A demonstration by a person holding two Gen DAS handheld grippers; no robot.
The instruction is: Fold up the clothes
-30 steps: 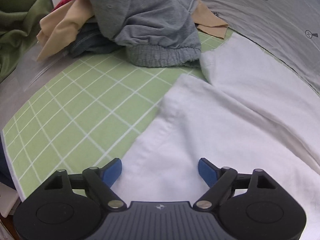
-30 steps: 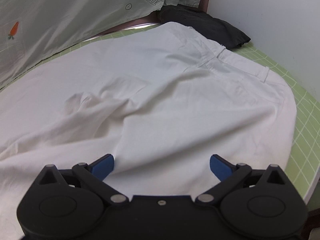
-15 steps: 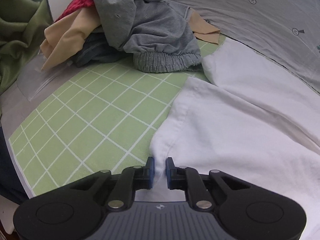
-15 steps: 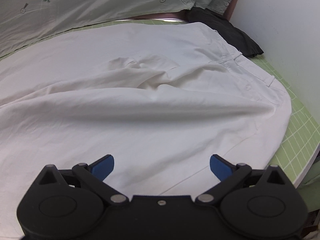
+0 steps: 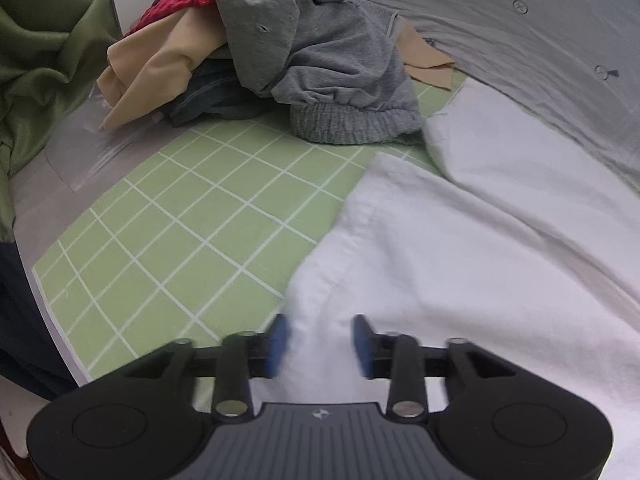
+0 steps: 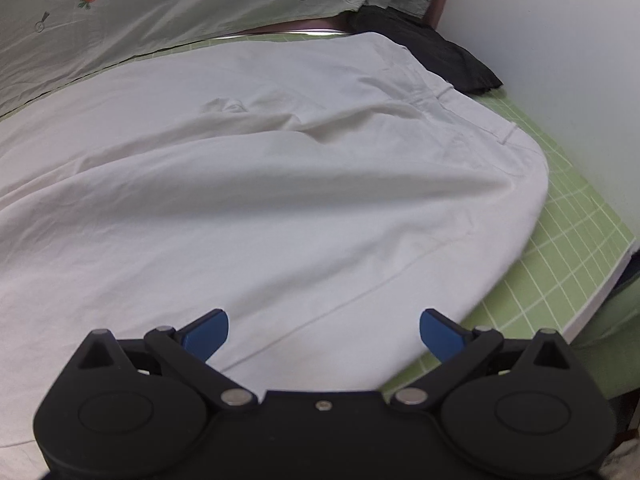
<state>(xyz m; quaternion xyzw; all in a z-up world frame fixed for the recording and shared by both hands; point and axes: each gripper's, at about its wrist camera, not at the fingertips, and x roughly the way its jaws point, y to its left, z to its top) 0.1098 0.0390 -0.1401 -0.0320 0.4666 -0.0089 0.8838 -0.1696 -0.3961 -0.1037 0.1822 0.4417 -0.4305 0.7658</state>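
Note:
White trousers [image 5: 480,248] lie spread on a green grid mat [image 5: 192,240]. In the left wrist view the hem of one leg lies between my left gripper's [image 5: 320,344] blue pads, which stand apart and are motion-blurred; the gripper is open over the hem. In the right wrist view the trousers [image 6: 280,200] show their waistband at the right. My right gripper [image 6: 324,330] is wide open just above the near edge of the fabric, holding nothing.
A pile of clothes, grey sweatshirt [image 5: 332,60] on top with beige and red pieces, sits at the mat's far left end. A pale printed sheet [image 6: 180,8] lies behind. A black garment [image 6: 432,52] lies by the wall. The mat's edge [image 6: 592,304] is at right.
My left gripper closed on the trouser hem half a second ago and has now opened again. The right gripper stayed open and shifted slightly over the trousers.

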